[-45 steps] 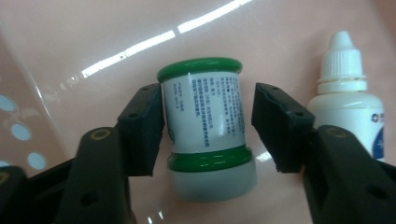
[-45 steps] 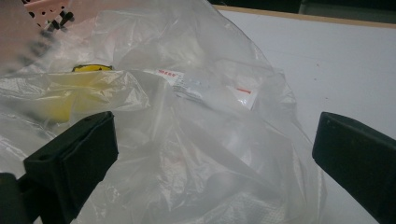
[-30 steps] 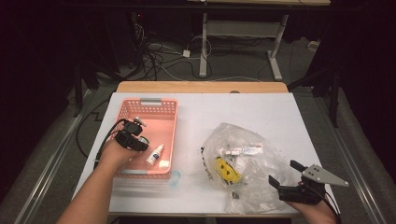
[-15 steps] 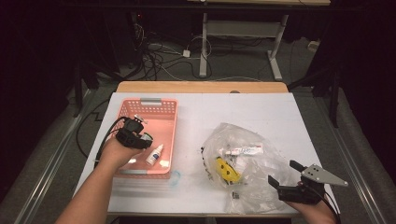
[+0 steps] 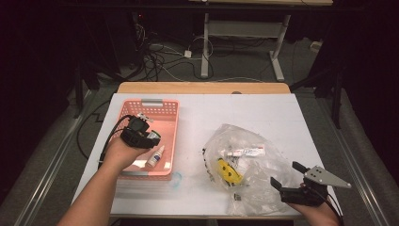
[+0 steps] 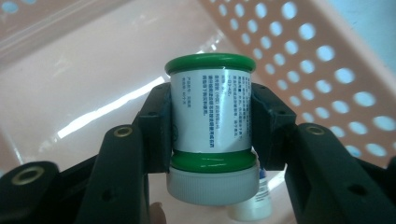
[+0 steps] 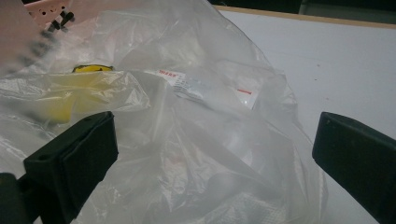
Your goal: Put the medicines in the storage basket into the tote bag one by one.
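Your left gripper (image 6: 210,140) clamps a white-labelled spool (image 6: 210,114) with green rims over the pink basket (image 5: 167,141). It sits higher than a second ago. Your right gripper (image 7: 210,154) gapes wide, holding nothing, by the plastic bag (image 7: 187,140).

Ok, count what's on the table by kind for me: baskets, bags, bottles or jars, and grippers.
Pink basket: 1
Clear plastic bag: 1
Green-and-white jar clamped in the left gripper: 1
Small white bottle lying in the basket: 1
Grippers, left plus the right gripper: 2
Total: 6
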Available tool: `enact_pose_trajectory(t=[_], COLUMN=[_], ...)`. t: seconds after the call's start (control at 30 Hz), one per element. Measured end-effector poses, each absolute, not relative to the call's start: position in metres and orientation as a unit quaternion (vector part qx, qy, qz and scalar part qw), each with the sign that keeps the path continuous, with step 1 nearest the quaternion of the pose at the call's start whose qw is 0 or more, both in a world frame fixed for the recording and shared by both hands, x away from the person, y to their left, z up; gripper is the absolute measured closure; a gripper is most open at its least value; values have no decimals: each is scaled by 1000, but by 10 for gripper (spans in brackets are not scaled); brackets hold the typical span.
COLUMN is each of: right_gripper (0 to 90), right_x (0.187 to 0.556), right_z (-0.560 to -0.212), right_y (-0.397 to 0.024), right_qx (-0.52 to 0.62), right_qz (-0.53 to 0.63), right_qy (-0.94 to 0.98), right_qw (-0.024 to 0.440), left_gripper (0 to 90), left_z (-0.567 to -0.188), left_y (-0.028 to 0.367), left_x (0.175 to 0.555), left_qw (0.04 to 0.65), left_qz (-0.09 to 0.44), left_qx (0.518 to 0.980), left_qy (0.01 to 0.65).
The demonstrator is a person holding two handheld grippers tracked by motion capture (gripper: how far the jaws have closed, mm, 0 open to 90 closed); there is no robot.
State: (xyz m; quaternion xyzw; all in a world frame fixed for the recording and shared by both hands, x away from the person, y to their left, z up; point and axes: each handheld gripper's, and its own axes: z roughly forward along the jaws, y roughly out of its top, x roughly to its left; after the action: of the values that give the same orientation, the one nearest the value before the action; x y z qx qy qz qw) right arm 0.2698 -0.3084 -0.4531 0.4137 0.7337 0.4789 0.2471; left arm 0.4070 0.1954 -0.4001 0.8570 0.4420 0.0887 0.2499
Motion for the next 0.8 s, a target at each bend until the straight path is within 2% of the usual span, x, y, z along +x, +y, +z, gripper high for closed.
enact_pose_trajectory(t=[0.47,0.8], right_gripper=[8,8], right_x=[270,270], right_z=[-453,-453], right_y=[-308,-308], right_qx=[414,413], right_qz=[479,479], right_qy=[734,734], right_qw=[248,247], left_gripper=[539,539], left_z=[-383,-367], left_y=[162,124], left_x=[399,391], left_qw=[276,304], left_qz=[96,91], left_qx=[871,880], left_qy=[396,354])
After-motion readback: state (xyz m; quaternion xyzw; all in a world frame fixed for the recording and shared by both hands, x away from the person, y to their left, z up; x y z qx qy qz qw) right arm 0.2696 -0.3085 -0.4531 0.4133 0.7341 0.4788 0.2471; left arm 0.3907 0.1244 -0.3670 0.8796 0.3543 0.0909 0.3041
